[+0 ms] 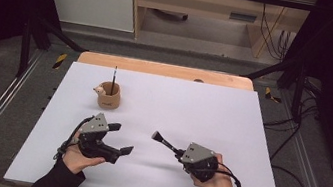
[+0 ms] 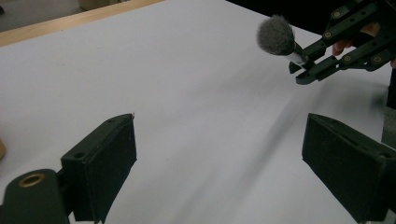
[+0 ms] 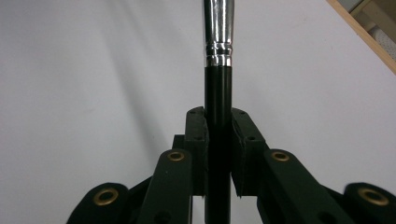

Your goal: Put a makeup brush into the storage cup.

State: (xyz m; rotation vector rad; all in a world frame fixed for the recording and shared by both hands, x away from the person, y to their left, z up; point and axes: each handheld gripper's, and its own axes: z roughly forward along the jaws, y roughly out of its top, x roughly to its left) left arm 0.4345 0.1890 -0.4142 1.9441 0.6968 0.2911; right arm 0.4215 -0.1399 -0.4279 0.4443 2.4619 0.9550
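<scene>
My right gripper (image 1: 169, 147) pinches the makeup brush (image 1: 163, 141) by its black handle, bristles pointing far-left above the white worktop (image 1: 212, 111). My left gripper (image 1: 120, 139) fingers (image 2: 105, 163) stand wide, empty.

Even overhead light brightens the white table (image 1: 231, 119); dark surroundings at three and nine o'clock. Soft shadows — streaked motion blur toward five o'clock in the left gripper view.
</scene>
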